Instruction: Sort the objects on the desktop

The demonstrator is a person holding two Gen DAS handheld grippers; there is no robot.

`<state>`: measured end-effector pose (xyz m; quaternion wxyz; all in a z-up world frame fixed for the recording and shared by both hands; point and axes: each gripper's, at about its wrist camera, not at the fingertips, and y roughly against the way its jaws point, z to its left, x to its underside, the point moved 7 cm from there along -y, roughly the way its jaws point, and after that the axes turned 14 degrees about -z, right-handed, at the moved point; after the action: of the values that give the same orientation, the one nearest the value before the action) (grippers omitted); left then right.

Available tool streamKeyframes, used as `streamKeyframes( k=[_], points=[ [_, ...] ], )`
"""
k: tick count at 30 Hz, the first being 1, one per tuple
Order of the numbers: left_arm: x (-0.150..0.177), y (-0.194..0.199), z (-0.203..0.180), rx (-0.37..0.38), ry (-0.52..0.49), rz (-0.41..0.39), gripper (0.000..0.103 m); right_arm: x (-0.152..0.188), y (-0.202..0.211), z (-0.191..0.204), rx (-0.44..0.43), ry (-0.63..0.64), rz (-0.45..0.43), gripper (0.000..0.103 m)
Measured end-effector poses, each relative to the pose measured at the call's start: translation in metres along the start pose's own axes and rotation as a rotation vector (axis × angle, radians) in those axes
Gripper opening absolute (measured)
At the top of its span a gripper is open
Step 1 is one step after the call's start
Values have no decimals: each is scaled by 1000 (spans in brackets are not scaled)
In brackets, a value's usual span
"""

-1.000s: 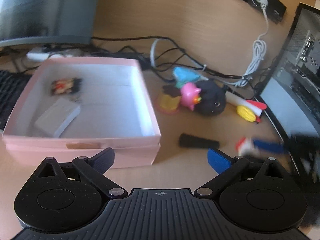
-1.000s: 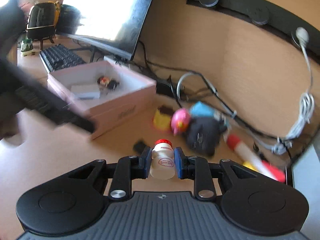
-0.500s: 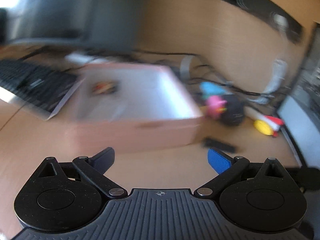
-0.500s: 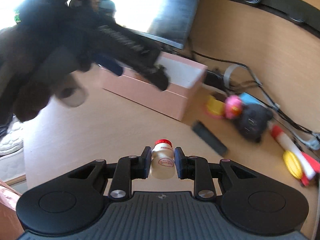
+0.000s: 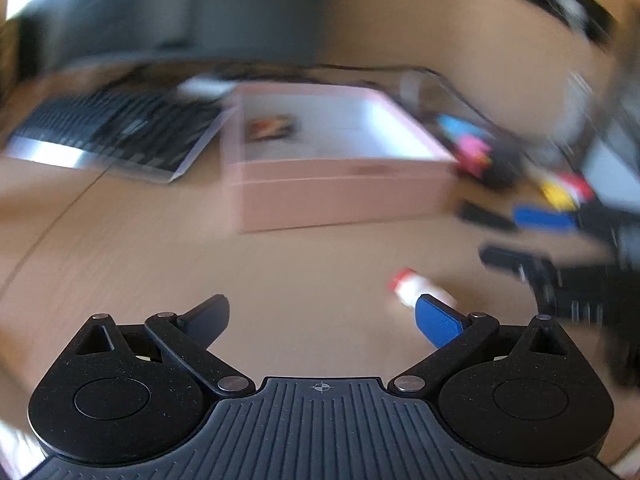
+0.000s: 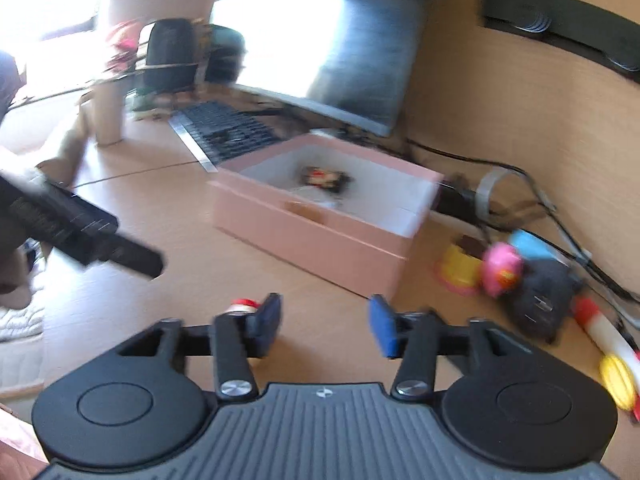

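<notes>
Two grippers: both are seen over the wooden bench [image 6: 168, 216], neither with anything held.
Left gripper [image 5: 322, 316]: its fingers are spread wide, with nothing between them.
Right gripper [image 6: 324, 328]: its fingers are parted, the gap bare; the left gripper is glimpsed as a dark blur at the left edge of the right wrist view.
Small bottle [image 5: 414, 290]: a white bottle with a red cap is seen on the bench in front of the pink box, just behind the left gripper's blue right finger; in the left view it appears laid over, long axis slanting, cap pointing up-left, though blur makes this uncertain. In the right view only its red cap [image 6: 242, 305] shows, behind that gripper's left finger.
Pink box [image 6: 320, 232]: open-topped, a small dark-and-red item is seen inside.
Surroundings: a keyboard [image 6: 228, 132] and monitor [image 6: 320, 40] lie behind the box; to its right, a cluster of toys [image 6: 516, 280] and cables [image 6: 560, 224].
</notes>
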<state>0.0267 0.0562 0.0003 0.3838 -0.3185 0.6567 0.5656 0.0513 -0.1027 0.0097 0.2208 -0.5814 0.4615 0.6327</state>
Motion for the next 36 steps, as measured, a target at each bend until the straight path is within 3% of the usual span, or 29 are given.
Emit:
streamKeyframes(
  k=[3, 5, 7, 8, 17, 20, 23, 29, 36],
  points=[
    [3, -10, -35, 75, -174, 11, 102, 9, 7, -26, 75, -66, 16, 68],
    [5, -20, -49, 107, -236, 17, 98, 14, 12, -40, 127, -99, 16, 71],
    [6, -32, -58, 129, -263, 41, 63, 17, 17, -50, 160, -128, 15, 71],
    [7, -39, -60, 135, -268, 59, 60, 19, 16, -54, 173, -138, 16, 71],
    [5, -65, -71, 164, -281, 90, 63, 29, 15, -62, 221, -182, 19, 75],
    [5, -67, -69, 155, -279, 96, 52, 30, 6, -64, 246, -207, 31, 76],
    [3, -64, -61, 121, -283, 96, 52, 33, -11, -67, 305, -238, 50, 83],
    [2, -59, -33, 37, -252, 110, 52, 39, -49, -72, 423, -382, 105, 83],
    [0, -58, -15, 42, -219, 111, 52, 39, -67, -72, 524, -417, 112, 84]
  ],
)
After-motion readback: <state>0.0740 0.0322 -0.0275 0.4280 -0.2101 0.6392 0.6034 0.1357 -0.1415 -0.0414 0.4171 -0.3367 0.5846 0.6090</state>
